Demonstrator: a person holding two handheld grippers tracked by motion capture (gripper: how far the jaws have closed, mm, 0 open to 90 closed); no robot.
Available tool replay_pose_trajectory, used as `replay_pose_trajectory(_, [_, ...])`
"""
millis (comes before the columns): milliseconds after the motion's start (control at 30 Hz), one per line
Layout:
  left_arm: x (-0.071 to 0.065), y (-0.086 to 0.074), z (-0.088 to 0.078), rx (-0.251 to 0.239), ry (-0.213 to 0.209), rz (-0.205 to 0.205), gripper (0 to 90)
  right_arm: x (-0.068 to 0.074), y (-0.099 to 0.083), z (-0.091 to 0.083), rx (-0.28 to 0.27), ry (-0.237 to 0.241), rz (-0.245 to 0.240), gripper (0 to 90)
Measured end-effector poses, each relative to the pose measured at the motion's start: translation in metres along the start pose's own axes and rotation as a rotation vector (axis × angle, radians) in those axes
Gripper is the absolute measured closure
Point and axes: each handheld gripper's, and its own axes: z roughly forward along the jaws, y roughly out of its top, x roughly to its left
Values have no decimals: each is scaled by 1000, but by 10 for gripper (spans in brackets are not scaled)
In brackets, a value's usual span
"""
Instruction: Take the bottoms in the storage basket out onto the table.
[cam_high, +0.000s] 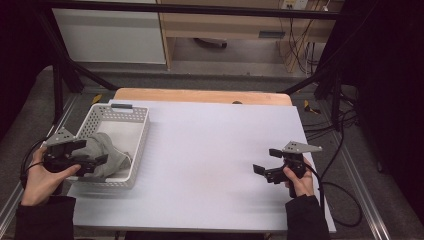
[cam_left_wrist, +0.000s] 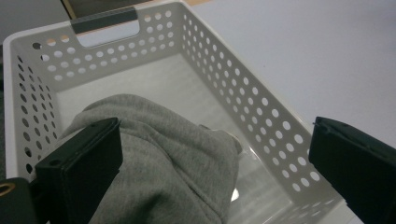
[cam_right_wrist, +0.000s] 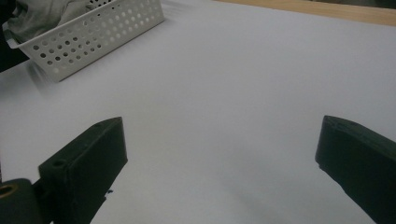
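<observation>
High view: left tool (cam_high: 82, 159) is hovering over the near end of the white perforated basket (cam_high: 142, 131), jaws spread, gripping nothing. Grey cloth (cam_high: 107, 152) is lying bunched in the basket's near half, right under that tool. Basket is sitting at the worktop's (cam_high: 210, 150) left edge. Right tool (cam_high: 272, 162) is hanging over the worktop's right side, jaws apart, empty, well apart from the basket.

Left gripper view: jaws are standing wide open; grey cloth (cam_left_wrist: 168, 158) is lying between and below them inside the basket (cam_left_wrist: 261, 112), left jaw just beside the fabric; contact unclear.

Right gripper view: jaws are standing open over bare worktop (cam_right_wrist: 233, 93); basket (cam_right_wrist: 88, 42) with cloth (cam_right_wrist: 42, 16) is sitting far off.
</observation>
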Motion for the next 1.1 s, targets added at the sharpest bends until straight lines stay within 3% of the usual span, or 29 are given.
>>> replay_pose_trajectory(867, [26,-15,11,62,86,-45,27,0,0,0,4,-3,-1,24])
replay_pose_trajectory(1100, [32,-20,15,67,85,-57,25,0,0,1,5,-2,-1,24])
